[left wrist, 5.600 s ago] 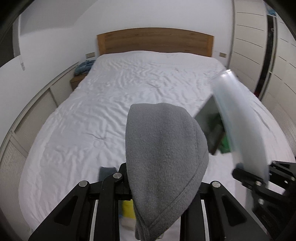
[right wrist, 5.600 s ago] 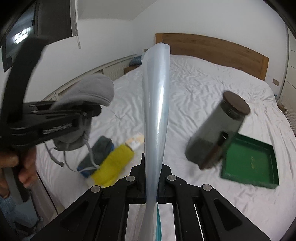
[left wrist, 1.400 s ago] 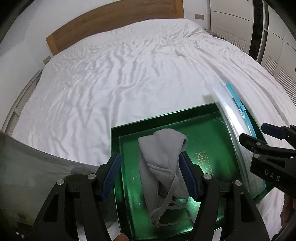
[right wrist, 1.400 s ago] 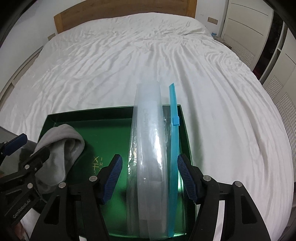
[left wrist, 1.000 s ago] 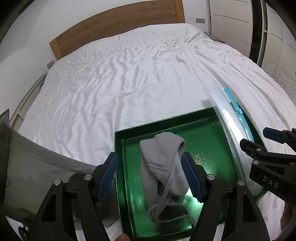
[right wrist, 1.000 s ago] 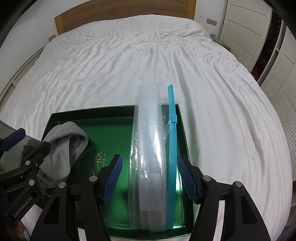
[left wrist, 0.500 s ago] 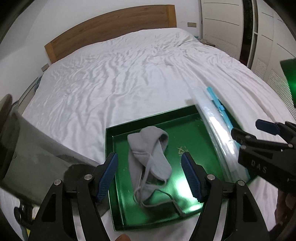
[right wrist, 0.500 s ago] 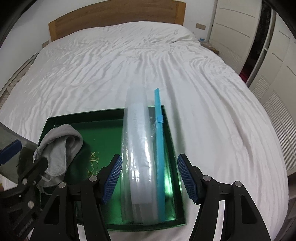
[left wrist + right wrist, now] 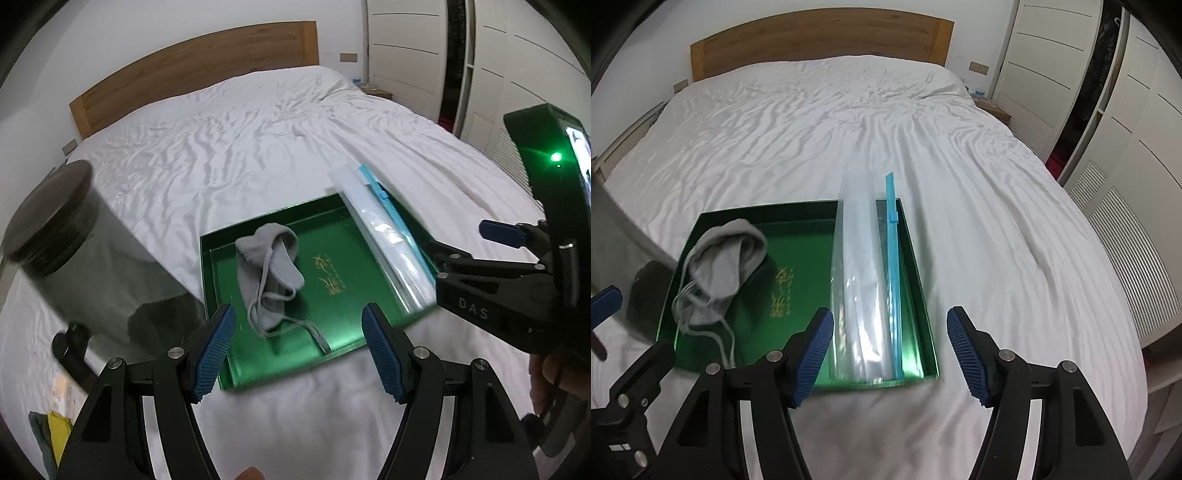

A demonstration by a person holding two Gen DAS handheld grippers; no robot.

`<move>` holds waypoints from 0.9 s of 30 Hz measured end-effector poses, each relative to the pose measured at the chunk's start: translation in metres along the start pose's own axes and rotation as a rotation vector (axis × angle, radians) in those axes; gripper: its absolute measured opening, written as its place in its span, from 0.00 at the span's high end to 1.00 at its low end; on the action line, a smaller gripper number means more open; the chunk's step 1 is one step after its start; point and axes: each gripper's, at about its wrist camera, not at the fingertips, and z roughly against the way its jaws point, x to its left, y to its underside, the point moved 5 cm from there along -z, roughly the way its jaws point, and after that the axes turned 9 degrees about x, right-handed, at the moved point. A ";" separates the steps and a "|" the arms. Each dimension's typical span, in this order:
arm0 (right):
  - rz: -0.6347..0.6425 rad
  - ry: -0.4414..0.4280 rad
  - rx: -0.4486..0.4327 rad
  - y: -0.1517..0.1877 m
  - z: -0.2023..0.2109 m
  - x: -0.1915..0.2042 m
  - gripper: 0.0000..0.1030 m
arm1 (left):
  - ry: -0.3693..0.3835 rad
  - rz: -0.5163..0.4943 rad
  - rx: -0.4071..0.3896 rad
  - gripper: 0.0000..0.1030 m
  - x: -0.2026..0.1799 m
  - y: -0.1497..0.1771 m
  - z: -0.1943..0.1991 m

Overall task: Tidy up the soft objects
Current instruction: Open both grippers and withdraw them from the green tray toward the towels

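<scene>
A green tray lies on the white bed. A grey drawstring pouch lies in its left half. A clear zip bag with a blue slider strip lies along its right side, its far end over the rim. My left gripper is open and empty above the tray's near edge. My right gripper is open and empty above the tray's near right corner; it also shows in the left wrist view.
A dark glass jar with a dark lid lies just left of the tray. Yellow and dark cloth items lie at the bed's near left. A wooden headboard stands at the back and white wardrobes on the right.
Both grippers let go of the pouch and the bag in the tray earlier. Over the last second both have pulled back and up from the tray, open and empty.
</scene>
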 end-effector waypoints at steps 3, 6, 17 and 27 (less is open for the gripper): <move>-0.006 -0.004 -0.011 0.013 0.017 0.000 0.38 | 0.026 -0.001 -0.007 0.37 0.002 0.011 0.016; -0.002 -0.006 -0.025 0.029 0.036 0.006 0.38 | 0.047 -0.002 -0.016 0.37 0.006 0.022 0.034; 0.084 -0.051 -0.071 0.082 0.106 0.075 0.38 | 0.079 0.030 -0.025 0.35 0.063 0.085 0.095; 0.175 -0.166 -0.106 0.108 0.153 0.159 0.37 | 0.014 0.126 0.013 0.35 0.174 0.144 0.125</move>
